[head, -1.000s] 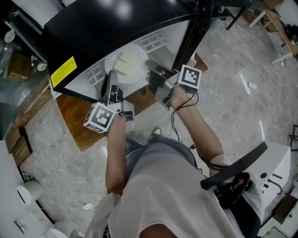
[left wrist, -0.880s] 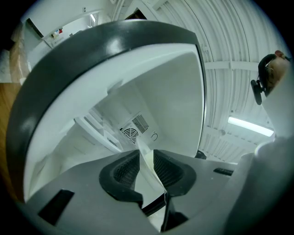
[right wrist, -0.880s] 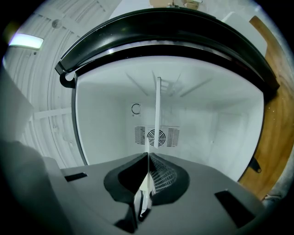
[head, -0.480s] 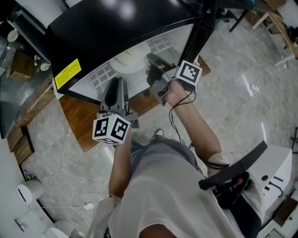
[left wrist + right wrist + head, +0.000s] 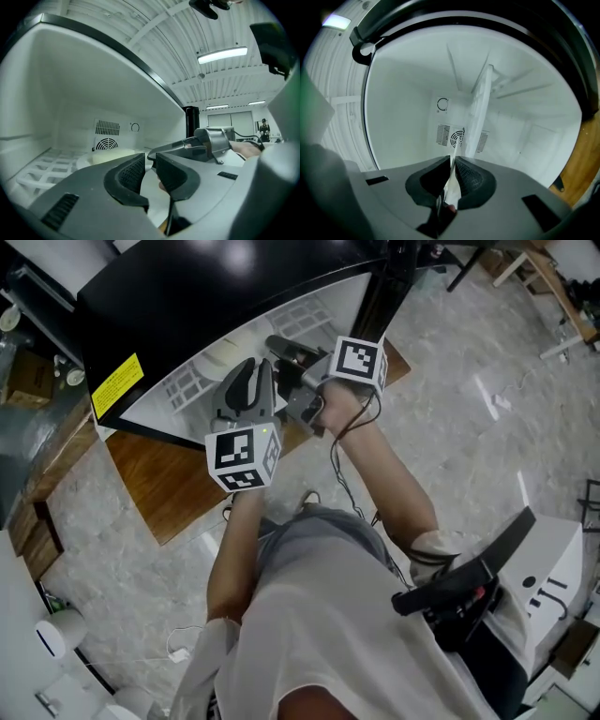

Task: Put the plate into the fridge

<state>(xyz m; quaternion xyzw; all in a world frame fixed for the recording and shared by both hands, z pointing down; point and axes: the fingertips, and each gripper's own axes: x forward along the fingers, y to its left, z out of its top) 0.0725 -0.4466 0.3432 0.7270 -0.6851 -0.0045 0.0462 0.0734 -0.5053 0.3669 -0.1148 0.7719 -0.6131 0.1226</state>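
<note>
1. Plate (image 5: 85, 161) is held inside fridge (image 5: 187, 287), above wire shelf (image 5: 40, 168).
2. Plate's near rim is clamped in right gripper (image 5: 452, 171).
3. Left gripper (image 5: 150, 161) is positioned left of right gripper, before plate, apart from it.

Fridge (image 5: 178, 287) with a glossy black outer shell and a smooth white plastic lining. Plate (image 5: 480, 112) white and smooth, with a faint sheen. Left gripper (image 5: 149, 161) and right gripper (image 5: 452, 164) in matt grey plastic; fingers (image 5: 129, 176) darker, with ribbed pads. Brown wood platform (image 5: 159, 474) on a polished, marble-patterned floor (image 5: 469, 418).
</note>
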